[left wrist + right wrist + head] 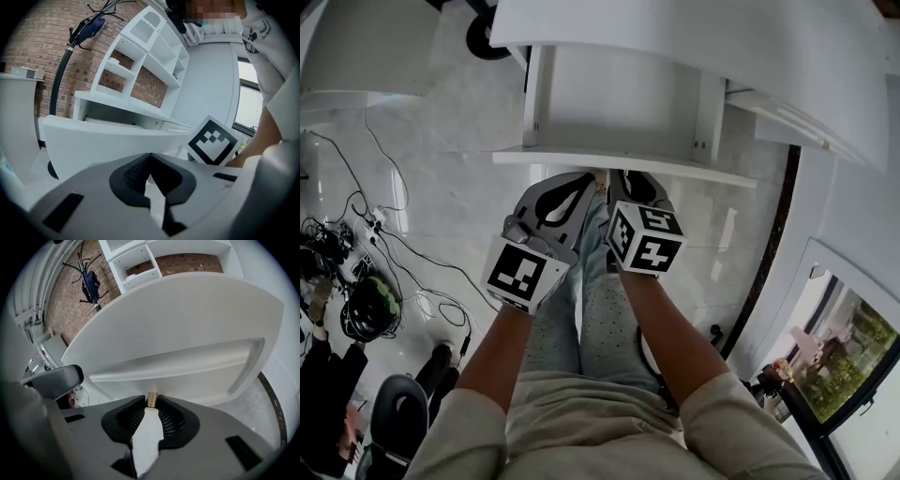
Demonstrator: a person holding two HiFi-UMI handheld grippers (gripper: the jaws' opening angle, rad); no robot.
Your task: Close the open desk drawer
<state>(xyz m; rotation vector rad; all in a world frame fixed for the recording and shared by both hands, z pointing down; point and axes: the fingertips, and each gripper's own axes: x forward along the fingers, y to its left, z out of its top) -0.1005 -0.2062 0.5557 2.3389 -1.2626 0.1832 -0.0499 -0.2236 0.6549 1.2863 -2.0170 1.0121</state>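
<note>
Right hand-held gripper [151,405] pinches, seemingly, the small brass knob [152,397] of the white desk drawer [619,103]. Push it squarely toward twelve o'clock. Left hand-held gripper [150,160] is closed and empty.

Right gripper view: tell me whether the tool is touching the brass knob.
Touching. The right gripper view shows the brass knob pinched between the right tool's jaws, both pads against its sides, no gap.
</note>
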